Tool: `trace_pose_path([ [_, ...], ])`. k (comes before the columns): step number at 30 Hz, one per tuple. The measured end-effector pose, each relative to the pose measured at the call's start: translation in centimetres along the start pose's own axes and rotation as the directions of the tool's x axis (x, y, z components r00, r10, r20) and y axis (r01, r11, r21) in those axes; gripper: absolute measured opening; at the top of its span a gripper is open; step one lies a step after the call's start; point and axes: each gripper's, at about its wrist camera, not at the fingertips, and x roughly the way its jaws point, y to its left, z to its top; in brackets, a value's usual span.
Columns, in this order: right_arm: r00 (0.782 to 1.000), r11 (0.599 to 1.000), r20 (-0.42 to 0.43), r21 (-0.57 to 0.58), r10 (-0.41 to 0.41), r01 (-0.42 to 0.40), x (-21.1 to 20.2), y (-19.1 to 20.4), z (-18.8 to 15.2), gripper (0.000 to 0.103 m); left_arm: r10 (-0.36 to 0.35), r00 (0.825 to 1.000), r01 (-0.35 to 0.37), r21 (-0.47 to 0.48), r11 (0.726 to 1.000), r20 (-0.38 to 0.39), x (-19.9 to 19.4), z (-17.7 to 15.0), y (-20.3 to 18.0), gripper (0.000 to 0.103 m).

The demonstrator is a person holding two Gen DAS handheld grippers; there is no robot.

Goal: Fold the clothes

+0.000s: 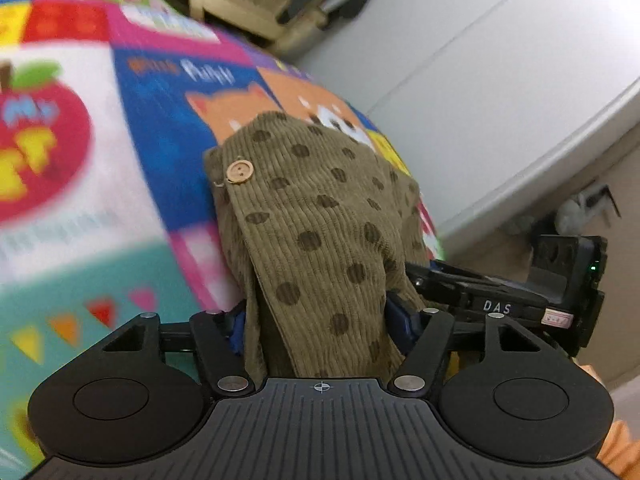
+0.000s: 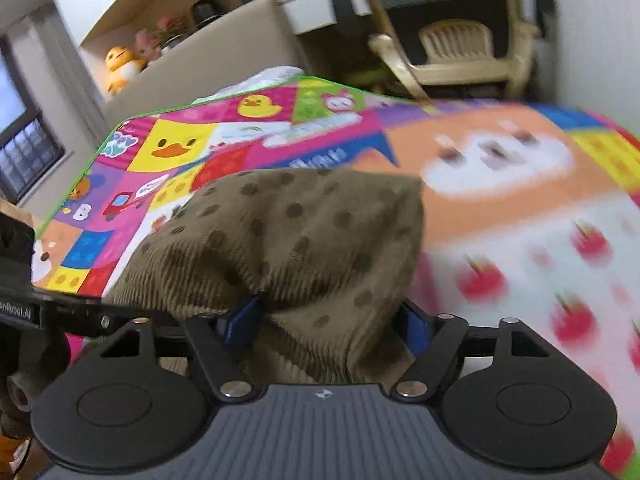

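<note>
An olive corduroy garment point(image 1: 312, 208) with dark dots and a wooden button point(image 1: 239, 171) rises bunched from my left gripper point(image 1: 320, 312). The cloth fills the gap between the blue pads point(image 1: 237, 332) and hides the fingertips. The same garment point(image 2: 304, 232) is bunched in my right gripper point(image 2: 328, 312), creased around its left blue pad point(image 2: 240, 320). In both views the cloth is sharp while the colourful play mat point(image 2: 500, 208) beneath smears. The two grippers are close together: the right one's black body point(image 1: 520, 296) shows beside the left.
The patchwork play mat point(image 1: 152, 140) covers the floor. A cream plastic chair point(image 2: 456, 48) stands past its far edge. A white panel point(image 1: 500, 80) runs along the mat's right side. Plush toys point(image 2: 120, 64) sit on a ledge near a window point(image 2: 20, 152).
</note>
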Motion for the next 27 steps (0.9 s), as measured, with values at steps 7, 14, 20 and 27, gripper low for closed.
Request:
trace_pose_path([
  [7, 0.998, 0.995, 0.060, -0.097, -0.020, 0.026, 8.0, 4.0, 4.6, 0.087, 0.201, 0.951, -0.208, 0.004, 0.978, 0.234, -2.6, 4.2, 5.2, 0.072],
  [14, 0.985, 0.996, 0.175, -0.087, -0.008, 0.023, 2.1, 2.6, 0.4, 0.096, 0.189, 0.936, -0.196, -0.006, 0.981, 0.296, -6.0, 2.7, 7.0, 0.094],
  [20, 0.937, 0.999, 0.349, -0.024, -0.028, 0.039, -2.6, 0.4, -3.3, 0.099, 0.177, 0.939, -0.218, 0.113, 0.969, 0.295, -6.6, -3.3, 6.2, 0.096],
  [27, 0.943, 0.994, 0.329, -0.107, 0.046, -0.011, -5.2, 1.6, -6.3, 0.099, 0.216, 0.939, -0.280, 0.231, 0.932, 0.267, -6.5, -7.0, 3.1, 0.097],
])
